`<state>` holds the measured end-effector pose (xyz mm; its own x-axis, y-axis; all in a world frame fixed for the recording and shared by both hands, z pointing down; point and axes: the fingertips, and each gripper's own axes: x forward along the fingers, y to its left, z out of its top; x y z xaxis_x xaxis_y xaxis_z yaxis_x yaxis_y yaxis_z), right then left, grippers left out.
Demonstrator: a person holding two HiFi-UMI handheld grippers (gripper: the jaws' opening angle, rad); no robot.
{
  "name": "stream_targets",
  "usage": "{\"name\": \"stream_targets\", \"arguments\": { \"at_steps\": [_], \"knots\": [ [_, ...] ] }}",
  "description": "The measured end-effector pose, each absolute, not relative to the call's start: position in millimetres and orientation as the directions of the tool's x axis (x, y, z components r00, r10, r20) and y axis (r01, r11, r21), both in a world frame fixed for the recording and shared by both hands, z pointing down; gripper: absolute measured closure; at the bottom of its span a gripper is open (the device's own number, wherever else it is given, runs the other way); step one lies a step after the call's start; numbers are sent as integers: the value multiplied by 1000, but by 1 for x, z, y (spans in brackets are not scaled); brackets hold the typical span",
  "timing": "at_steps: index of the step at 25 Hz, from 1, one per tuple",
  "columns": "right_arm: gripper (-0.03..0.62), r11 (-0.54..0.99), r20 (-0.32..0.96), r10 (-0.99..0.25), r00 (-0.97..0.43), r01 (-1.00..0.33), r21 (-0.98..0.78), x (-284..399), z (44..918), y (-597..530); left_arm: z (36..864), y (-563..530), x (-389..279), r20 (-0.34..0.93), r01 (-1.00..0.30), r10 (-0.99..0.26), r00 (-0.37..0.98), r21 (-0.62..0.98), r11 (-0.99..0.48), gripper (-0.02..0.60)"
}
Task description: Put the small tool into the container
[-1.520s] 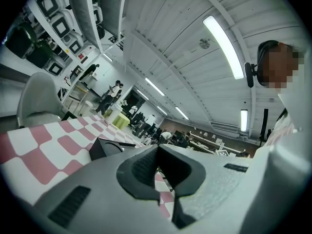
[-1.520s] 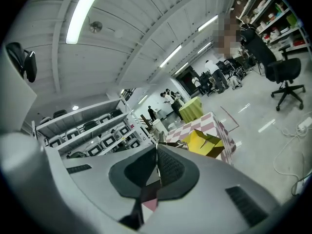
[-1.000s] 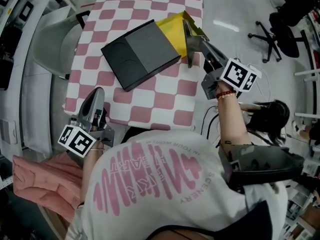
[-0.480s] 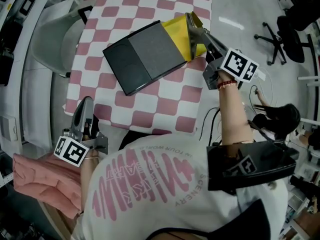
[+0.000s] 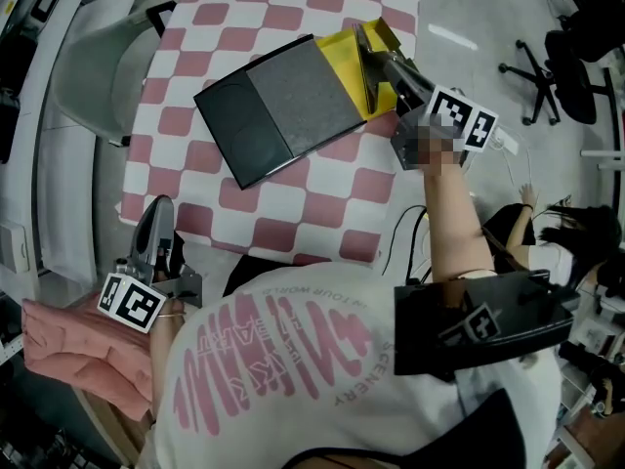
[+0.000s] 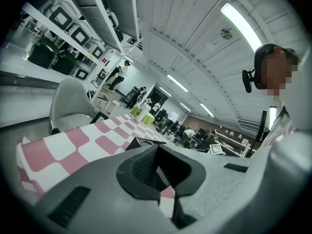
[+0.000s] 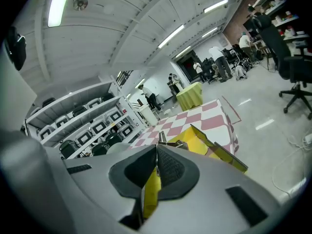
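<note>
A yellow open box [image 5: 354, 59] with raised flaps sits at the table's right edge, beside a flat dark grey case [image 5: 278, 106]. My right gripper [image 5: 367, 62] is shut and reaches over the yellow box from the right. In the right gripper view its jaws [image 7: 157, 155] meet with nothing seen between them, and the yellow box [image 7: 202, 147] lies just ahead. A small grey metal piece [image 7: 162, 139] shows at the box's rim; I cannot tell what it is. My left gripper [image 5: 156, 211] hovers shut at the table's near left corner, holding nothing [image 6: 157, 152].
The table carries a pink-and-white checked cloth [image 5: 303, 193]. A grey shell chair [image 5: 88, 66] stands at its left side. Pink fabric [image 5: 68, 345] lies low on the left. A black office chair [image 5: 571, 62] stands on the floor at the right.
My left gripper has drawn back toward the table's near left corner. My right gripper has sunk a little over the yellow box. Both stay shut.
</note>
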<state>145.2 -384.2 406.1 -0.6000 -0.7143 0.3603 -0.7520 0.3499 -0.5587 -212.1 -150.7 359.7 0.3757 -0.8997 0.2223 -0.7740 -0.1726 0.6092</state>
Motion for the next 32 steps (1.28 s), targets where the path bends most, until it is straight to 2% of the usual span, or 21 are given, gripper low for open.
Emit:
{"name": "stream_targets", "arguments": {
  "at_steps": [13, 32],
  "knots": [
    [583, 408, 496, -618, -611, -788, -462, 135, 433, -394, 377, -157, -217, 249, -777, -896, 366, 612, -147, 574],
    [583, 411, 578, -546, -607, -795, -447, 124, 457, -407, 390, -146, -227, 276, -776, -902, 332, 623, -95, 574]
  ]
}}
